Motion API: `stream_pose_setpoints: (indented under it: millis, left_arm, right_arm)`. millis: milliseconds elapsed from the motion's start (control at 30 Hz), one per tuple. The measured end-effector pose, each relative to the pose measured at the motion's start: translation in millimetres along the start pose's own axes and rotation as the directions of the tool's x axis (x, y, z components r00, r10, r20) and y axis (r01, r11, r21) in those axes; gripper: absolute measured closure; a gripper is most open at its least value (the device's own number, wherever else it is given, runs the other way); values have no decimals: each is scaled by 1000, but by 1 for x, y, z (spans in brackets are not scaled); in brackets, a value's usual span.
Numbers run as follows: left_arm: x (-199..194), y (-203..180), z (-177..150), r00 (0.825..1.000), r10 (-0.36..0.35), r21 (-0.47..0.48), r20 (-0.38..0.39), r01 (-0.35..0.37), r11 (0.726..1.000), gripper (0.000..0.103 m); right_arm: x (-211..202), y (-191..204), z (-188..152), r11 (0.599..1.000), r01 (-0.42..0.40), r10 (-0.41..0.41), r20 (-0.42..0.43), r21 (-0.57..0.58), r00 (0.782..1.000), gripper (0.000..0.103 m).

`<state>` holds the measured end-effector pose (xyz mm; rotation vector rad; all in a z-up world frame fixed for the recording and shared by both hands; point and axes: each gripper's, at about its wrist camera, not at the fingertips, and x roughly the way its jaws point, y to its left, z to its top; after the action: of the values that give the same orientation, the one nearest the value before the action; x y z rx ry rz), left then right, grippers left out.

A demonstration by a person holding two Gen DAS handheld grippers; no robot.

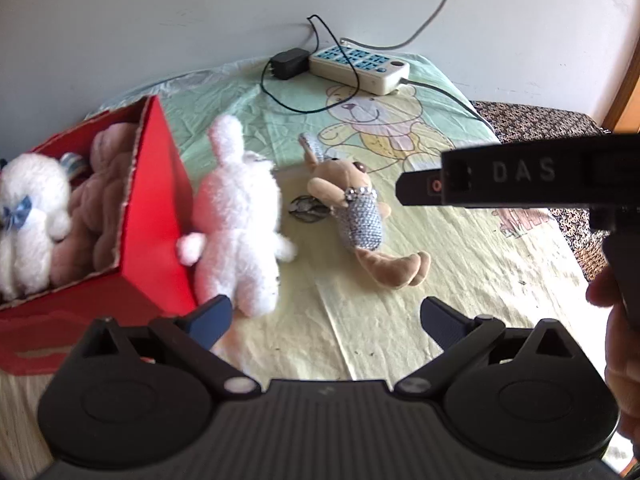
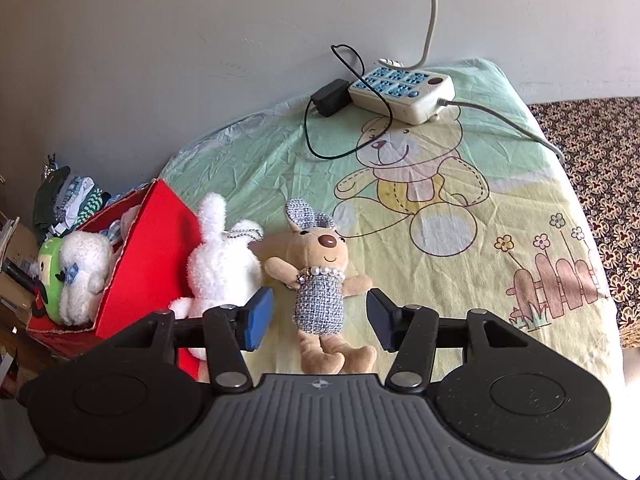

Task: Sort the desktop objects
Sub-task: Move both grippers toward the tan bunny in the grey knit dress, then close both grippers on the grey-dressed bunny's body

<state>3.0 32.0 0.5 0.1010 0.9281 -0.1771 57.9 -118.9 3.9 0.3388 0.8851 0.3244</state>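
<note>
We note the left tongs (image 1: 326, 320) open and empty above the surface (image 1: 480, 280), its left pad overlapping the foot of the white plush rabbit (image 1: 236, 216), which leans against the red box (image 1: 156, 200). The right tongs (image 2: 320, 316) stand open around the tan plush rabbit (image 2: 320, 280) in a blue knit dress, pads apart from it. The box already holds a white plush (image 1: 28, 216) and a pink plush (image 1: 100, 200). A power strip (image 2: 400, 90) sits by the wall.

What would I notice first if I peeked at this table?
Probably the bright red box on the left, stuffed with soft toys. Right beside it a fluffy white bunny lies on the cartoon-bear tablecloth, and next to that a tan bunny in a sparkly blue dress, framed by the open right claw.
</note>
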Motion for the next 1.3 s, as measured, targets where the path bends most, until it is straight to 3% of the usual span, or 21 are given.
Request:
stream_pose_setpoints:
  millis: [133,300,467,600,733,1300]
  left_arm:
    - [18,-8,5,999,-43,0,19,43,999,3]
    - [43,-12,16,995,-100,-1,16,100,995,3]
    - [64,-9,29,992,-124,-8,0,124,992,26]
    - [81,-4,32,990,-136,-36,-44,134,990,35]
    - [97,-2,31,989,-126,-39,-82,124,992,56]
    - [102,4,27,990,-135,7,-50,136,991,69]
  right_arm:
    - [18,-14,10,998,-22,25,-51,65,998,47]
    - [42,-18,22,996,-56,64,-116,65,991,47]
    - [59,-18,32,997,-62,66,-141,33,988,51]
    - [71,-18,34,996,-88,93,-165,33,982,52]
    - [84,-18,35,995,-98,103,-182,33,978,52]
    - [115,-17,34,988,-140,151,-210,68,966,50]
